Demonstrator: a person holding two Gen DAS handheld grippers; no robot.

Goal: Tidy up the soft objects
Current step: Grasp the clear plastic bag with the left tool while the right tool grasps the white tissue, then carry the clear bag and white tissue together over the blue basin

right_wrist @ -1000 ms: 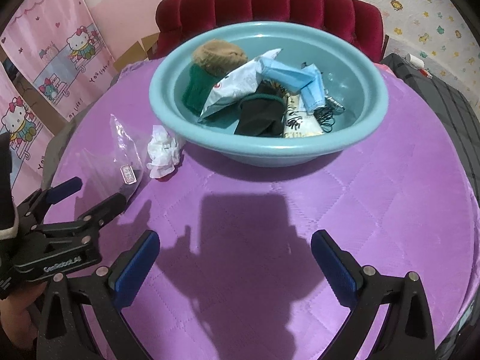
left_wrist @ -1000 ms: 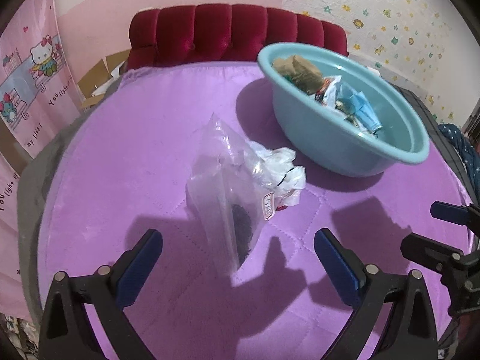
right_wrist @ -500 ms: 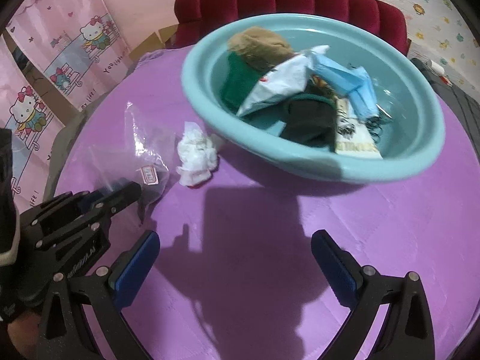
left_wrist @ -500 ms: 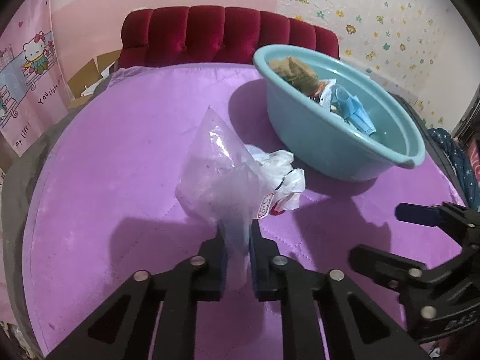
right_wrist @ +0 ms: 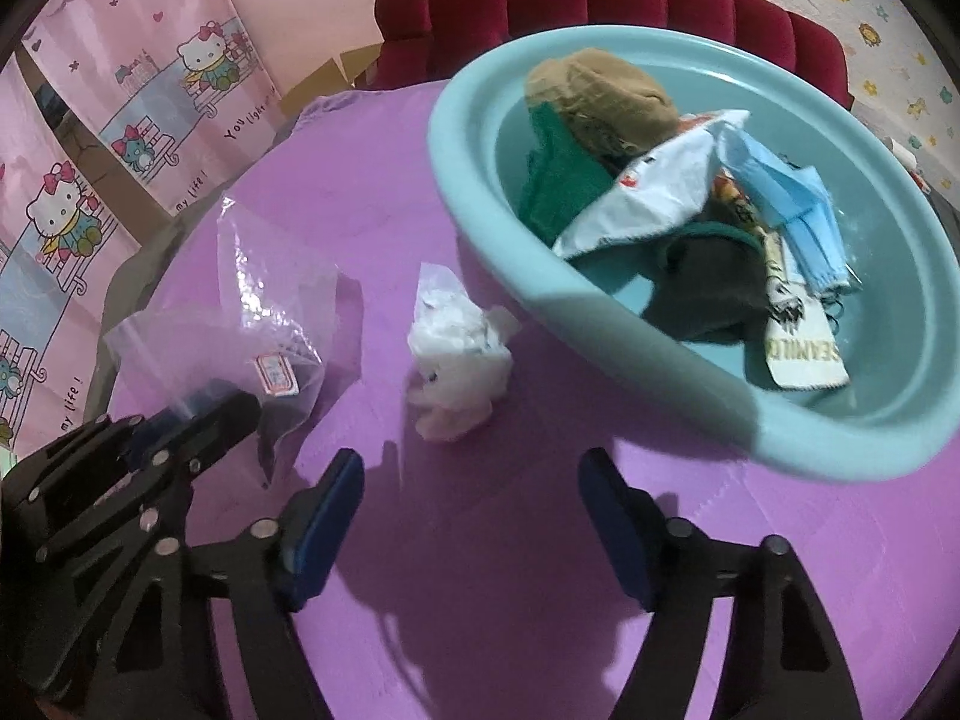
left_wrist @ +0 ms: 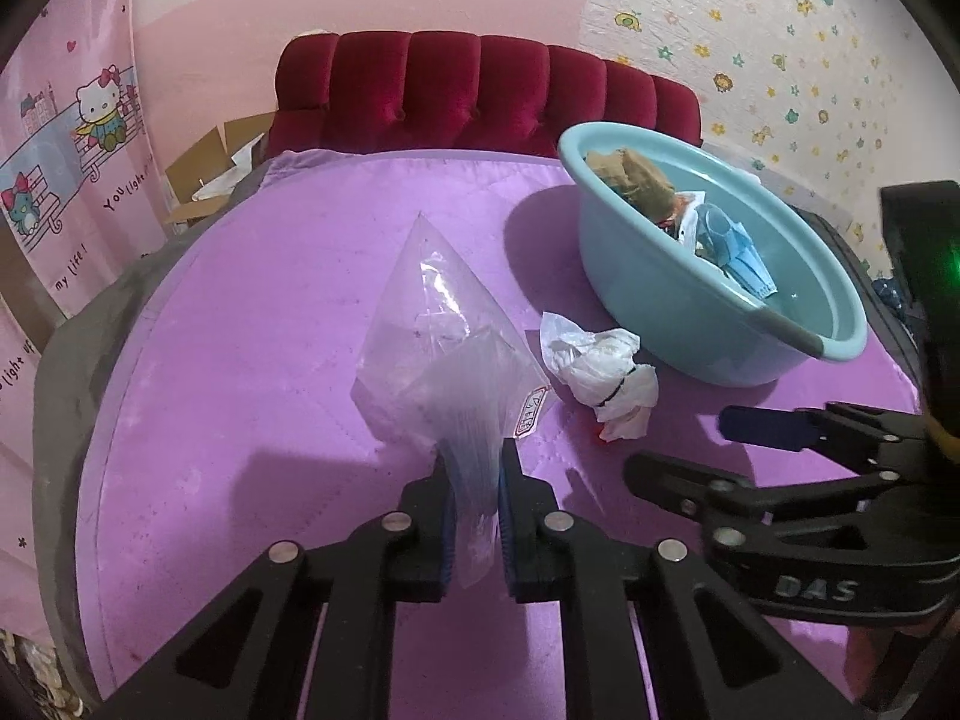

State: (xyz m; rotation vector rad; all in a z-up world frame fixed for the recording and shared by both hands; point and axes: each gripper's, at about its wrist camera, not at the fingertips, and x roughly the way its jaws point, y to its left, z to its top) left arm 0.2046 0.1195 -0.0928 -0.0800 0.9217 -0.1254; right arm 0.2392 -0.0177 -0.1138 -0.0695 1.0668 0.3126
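**Thin bag pinched, crumpled wad next**

My left gripper [left_wrist: 474, 492] was clamped on the near edge of the clear bag [left_wrist: 444, 360], which stood up from the purple cover [left_wrist: 270, 312] to the left of the basin [left_wrist: 708, 312], well clear of it. The bag looked almost weightless, limp and slick; I judged that a pinch on one edge would let it sag or slide out, so a hold deeper in, near the small label [left_wrist: 531, 411], seemed safer.

My right gripper [right_wrist: 471, 516] was closing with nothing between its pads, pointed at the white wad [right_wrist: 459, 354] lying just beside the basin's near-left wall. The wad seemed light, soft and springy, not fragile. I thought it best taken across its bulky middle, since a loose flap would likely just unfold.

The basin already held other soft things.
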